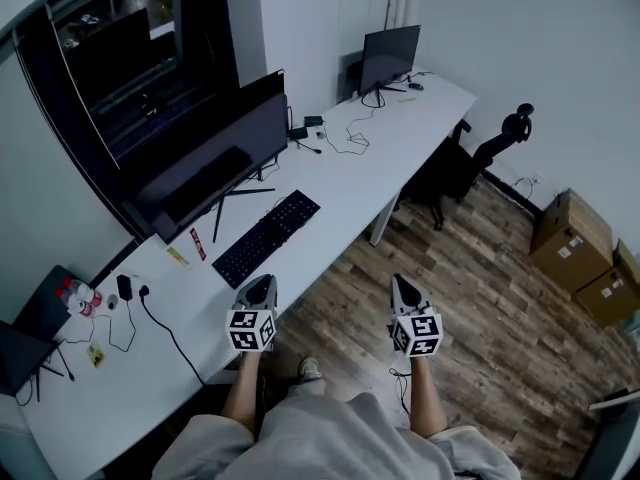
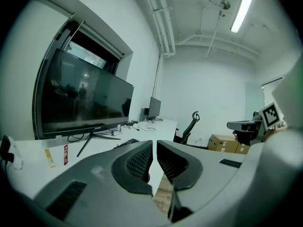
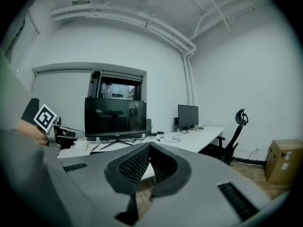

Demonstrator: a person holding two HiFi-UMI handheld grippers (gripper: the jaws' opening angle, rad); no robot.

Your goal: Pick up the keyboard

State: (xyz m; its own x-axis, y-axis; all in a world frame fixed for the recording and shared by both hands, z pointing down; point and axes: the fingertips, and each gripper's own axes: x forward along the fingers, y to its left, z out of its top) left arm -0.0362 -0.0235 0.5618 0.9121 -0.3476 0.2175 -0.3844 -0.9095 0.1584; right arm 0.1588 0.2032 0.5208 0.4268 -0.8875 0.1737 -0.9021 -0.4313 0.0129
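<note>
The black keyboard lies at an angle on the long white desk, in front of the big monitor. My left gripper hovers just off the desk's front edge, a short way on the near side of the keyboard's near end; its jaws are shut with nothing between them. In the left gripper view the keyboard shows only as a dark sliver beyond the closed left gripper. My right gripper hangs over the wooden floor, right of the desk, also shut and empty. In the right gripper view its tips meet.
A large dark monitor stands behind the keyboard, and a smaller monitor at the desk's far end. Cables and small items lie on the near desk. An office chair and cardboard boxes stand on the wooden floor.
</note>
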